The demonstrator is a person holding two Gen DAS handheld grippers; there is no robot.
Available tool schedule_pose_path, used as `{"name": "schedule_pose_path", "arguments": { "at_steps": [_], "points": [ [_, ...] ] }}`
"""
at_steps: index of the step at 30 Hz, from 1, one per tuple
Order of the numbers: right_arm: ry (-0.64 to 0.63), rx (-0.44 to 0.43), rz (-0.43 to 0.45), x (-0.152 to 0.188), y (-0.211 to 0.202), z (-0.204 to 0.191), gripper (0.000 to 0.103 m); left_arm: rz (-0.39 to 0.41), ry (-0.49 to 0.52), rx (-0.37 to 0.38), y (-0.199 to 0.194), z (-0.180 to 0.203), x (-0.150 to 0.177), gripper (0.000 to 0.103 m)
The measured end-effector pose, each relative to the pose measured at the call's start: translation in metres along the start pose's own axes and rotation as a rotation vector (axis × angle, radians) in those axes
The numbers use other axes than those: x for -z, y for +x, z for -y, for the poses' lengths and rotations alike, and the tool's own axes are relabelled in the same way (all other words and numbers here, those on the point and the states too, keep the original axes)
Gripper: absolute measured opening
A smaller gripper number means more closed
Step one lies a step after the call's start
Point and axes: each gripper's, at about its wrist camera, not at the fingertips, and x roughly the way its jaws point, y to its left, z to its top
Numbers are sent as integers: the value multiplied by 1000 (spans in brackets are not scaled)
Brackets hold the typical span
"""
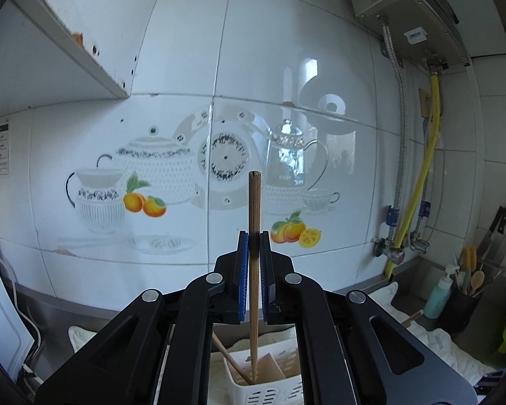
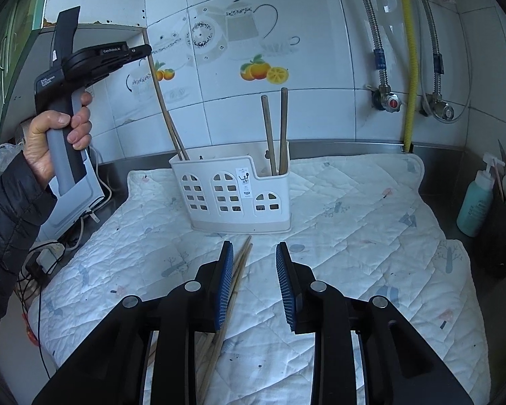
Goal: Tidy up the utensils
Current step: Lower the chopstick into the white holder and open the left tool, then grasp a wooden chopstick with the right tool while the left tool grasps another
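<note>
Nearest us in the right wrist view, our right claw [image 2: 254, 253] stands partly open with nothing pinched, low over loose bamboo chopsticks [image 2: 231, 287] lying on the quilted mat [image 2: 354, 219] against its left pad, and beyond them sits the white caddy [image 2: 232, 192] with arched cut-outs and two chopsticks upright in its right compartment. In the left wrist view, our left claw [image 1: 254, 239] is clamped on one thin brown chopstick [image 1: 254, 202], held upright with its lower end inside the caddy [image 1: 273, 391] beside another leaning one. Only the right view shows the hand [image 2: 55, 135] gripping the left tool; only the left shows the heater [image 1: 398, 10] high on the tiled wall.
</note>
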Motion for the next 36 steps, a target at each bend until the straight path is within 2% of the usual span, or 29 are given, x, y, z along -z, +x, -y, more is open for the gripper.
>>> {"name": "schedule_pose_path", "arguments": {
  "at_steps": [9,13,17,20,22,24,31,36],
  "points": [
    [6,-14,-41,18,1,-7,26,-137,-25,-10,17,-13,31,6],
    [5,-11,-67,32,1,-14,31,-159,-21,-12,15,-13,36,10],
    [2,-3,-92,48,-2,-21,31,-161,-32,-16,6,-13,36,28],
    [6,5,-122,63,-1,-24,31,-158,-44,-10,-9,-13,37,36],
    [14,-2,-147,74,1,-27,31,-163,-35,-12,-20,-11,40,38],
    [17,-3,-167,85,2,-30,31,-175,-28,-17,-33,-8,47,53],
    [12,-15,-215,110,8,-44,30,-213,-17,-34,-81,-7,81,56],
    [16,-13,-235,121,12,-50,22,-251,-15,-38,-111,-10,111,57]
  ]
}}
